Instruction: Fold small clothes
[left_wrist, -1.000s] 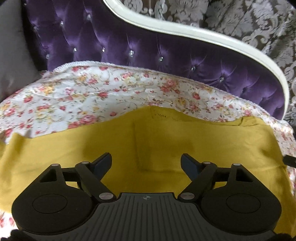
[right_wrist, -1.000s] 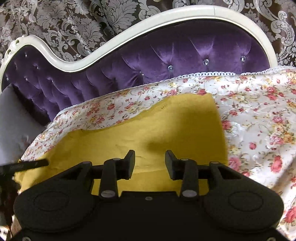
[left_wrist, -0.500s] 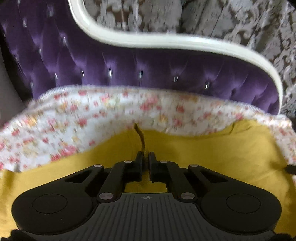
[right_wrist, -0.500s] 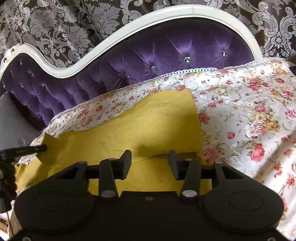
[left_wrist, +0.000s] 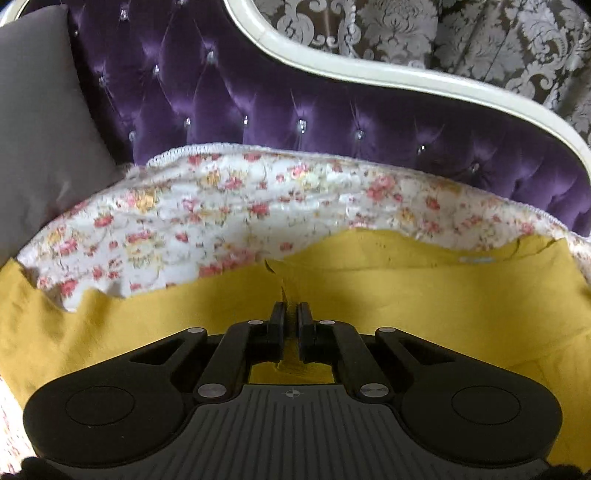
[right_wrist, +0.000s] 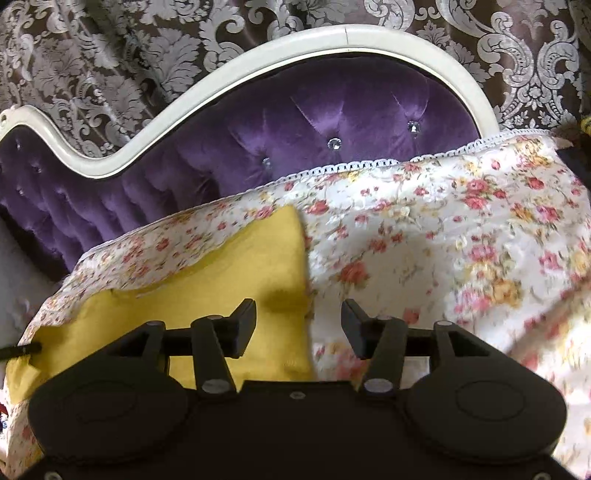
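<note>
A mustard-yellow garment (left_wrist: 424, 295) lies spread on a floral sheet (left_wrist: 221, 214). My left gripper (left_wrist: 290, 314) is shut on a pinched ridge of the yellow cloth near its upper edge. In the right wrist view the same garment (right_wrist: 229, 288) lies at the left, its right edge running between the fingers. My right gripper (right_wrist: 299, 314) is open and empty, straddling that right edge just above the cloth. The tip of the left gripper (right_wrist: 22, 349) shows at the far left on the cloth.
A purple tufted sofa back (left_wrist: 295, 110) with a cream frame (right_wrist: 295, 48) rises behind the sheet. A grey cushion (left_wrist: 40, 129) stands at the left. Patterned curtain (right_wrist: 110, 55) hangs behind. The floral sheet (right_wrist: 461, 240) extends to the right of the garment.
My left gripper closed on a fold of the yellow cloth. My right gripper moved right, from over the garment to its right edge, and opened wider.
</note>
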